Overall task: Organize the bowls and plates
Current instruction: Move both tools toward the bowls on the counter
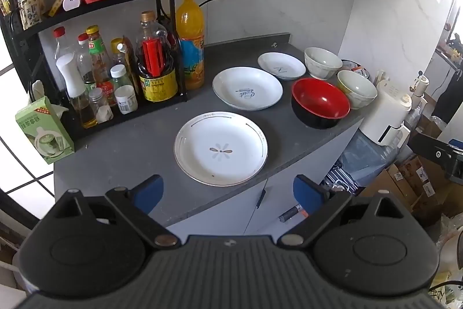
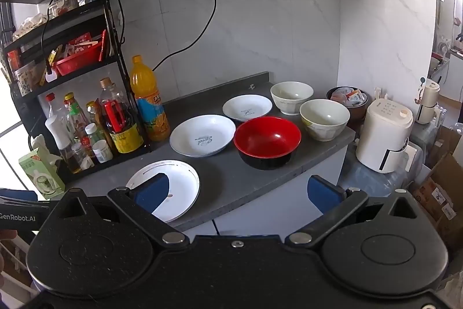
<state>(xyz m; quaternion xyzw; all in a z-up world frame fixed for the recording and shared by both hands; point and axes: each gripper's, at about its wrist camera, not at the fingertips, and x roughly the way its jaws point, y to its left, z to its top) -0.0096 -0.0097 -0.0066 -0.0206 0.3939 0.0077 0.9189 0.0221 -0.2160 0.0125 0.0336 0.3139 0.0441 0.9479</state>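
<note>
Plates (image 1: 220, 148) and bowls (image 1: 320, 102) are lying spread across the grey counter (image 1: 130, 152); left gripper (image 1: 228, 194) and right gripper (image 2: 241, 191) are hovering before its front edge, jaws gaping, gripping nothing.

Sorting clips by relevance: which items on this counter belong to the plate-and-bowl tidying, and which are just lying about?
Job:
white plate with flower motif
white plate with blue script
smaller white plate
red-and-black bowl
two cream ceramic bowls

Lying about:
orange juice bottle
black condiment rack
green tea box
white appliance
</note>
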